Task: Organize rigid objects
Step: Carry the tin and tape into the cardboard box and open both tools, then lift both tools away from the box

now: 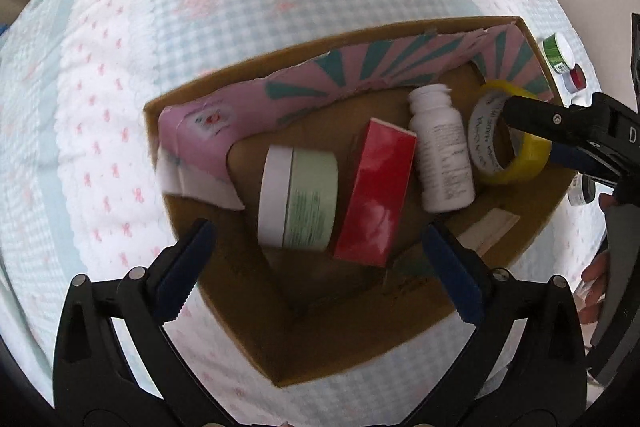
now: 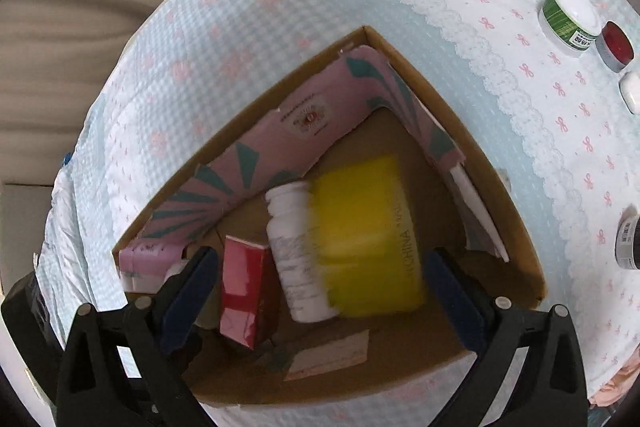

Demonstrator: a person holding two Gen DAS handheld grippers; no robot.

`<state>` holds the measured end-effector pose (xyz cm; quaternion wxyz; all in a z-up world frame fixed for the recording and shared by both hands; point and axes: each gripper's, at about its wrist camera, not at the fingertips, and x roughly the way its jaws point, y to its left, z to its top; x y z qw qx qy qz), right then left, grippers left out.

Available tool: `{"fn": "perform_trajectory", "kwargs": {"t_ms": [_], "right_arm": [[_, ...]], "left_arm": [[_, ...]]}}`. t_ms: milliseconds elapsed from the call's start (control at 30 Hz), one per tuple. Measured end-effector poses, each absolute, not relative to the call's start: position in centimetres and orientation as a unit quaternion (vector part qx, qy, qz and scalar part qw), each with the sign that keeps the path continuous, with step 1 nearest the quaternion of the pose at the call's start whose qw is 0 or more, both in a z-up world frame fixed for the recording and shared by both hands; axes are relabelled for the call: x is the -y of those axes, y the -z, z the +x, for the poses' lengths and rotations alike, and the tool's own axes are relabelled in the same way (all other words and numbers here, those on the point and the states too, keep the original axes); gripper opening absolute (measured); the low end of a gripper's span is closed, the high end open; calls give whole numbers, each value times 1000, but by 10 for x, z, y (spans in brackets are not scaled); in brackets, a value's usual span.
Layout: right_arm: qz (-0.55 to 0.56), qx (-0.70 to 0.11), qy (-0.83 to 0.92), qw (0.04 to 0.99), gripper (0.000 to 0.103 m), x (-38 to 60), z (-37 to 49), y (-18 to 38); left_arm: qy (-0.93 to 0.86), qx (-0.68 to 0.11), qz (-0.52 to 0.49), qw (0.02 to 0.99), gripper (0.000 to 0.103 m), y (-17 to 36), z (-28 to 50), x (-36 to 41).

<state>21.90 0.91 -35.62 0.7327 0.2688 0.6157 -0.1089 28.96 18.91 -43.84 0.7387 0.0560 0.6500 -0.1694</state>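
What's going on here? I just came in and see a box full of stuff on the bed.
A person holding two tongs is sorting small items into a cardboard box on a patterned cover. Inside lie a green cream jar, a red box, a white bottle and a yellow tape roll. Both the left tongs and right tongs are open above the box, gripping nothing. More small jars wait outside it.

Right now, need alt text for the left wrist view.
An open cardboard box on a patterned cloth holds, left to right, a pale green jar, a red box, a white bottle and a yellow tape roll. The left tongs hang open above it, empty. The right tongs reach in from the right, one finger through the tape roll's hole.
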Motion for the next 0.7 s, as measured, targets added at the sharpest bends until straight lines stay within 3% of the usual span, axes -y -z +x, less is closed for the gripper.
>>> {"fn": "perform_trajectory", "kwargs": {"t_ms": [400, 700], "right_arm": [[233, -609, 99, 752, 103, -18, 220, 341], [214, -596, 82, 769, 103, -23, 196, 301]], "left_arm": [[165, -631, 36, 757, 103, 413, 276, -198], [156, -602, 40, 782, 103, 361, 244, -209]]}}
